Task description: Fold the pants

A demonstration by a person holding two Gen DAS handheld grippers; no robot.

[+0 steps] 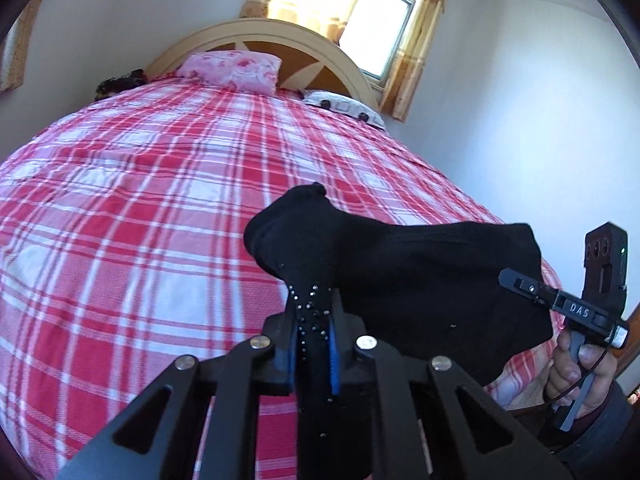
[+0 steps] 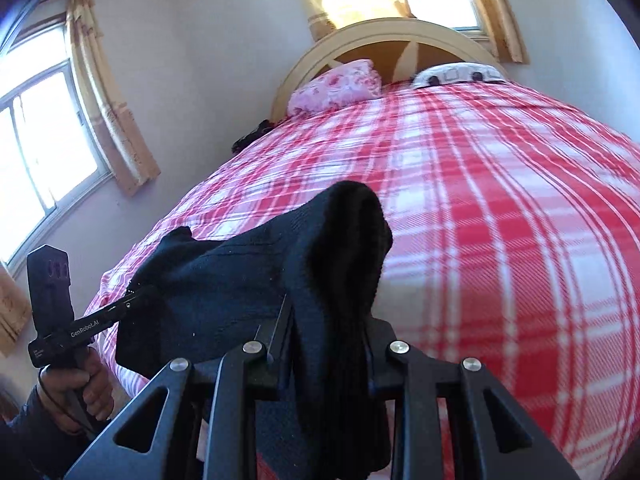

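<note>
The black pants [image 1: 400, 276] hang stretched between both grippers above the near end of the bed. My left gripper [image 1: 314, 320] is shut on a corner of the fabric dotted with small shiny studs, which bulges up past its blue pads. My right gripper [image 2: 328, 320] is shut on a thick bunch of the same pants [image 2: 240, 276], which flops over its fingers. In the left wrist view the right gripper [image 1: 516, 280] bites the cloth's far right edge. In the right wrist view the left gripper [image 2: 132, 300] grips the cloth's left edge.
The bed [image 1: 140, 208] has a red and white plaid cover and stretches away to a curved headboard [image 1: 280, 32]. A pink pillow [image 1: 236, 70] and a white patterned pillow [image 1: 344, 108] lie at its head. Windows with yellow curtains stand behind [image 1: 384, 28] and on the left wall [image 2: 44, 140].
</note>
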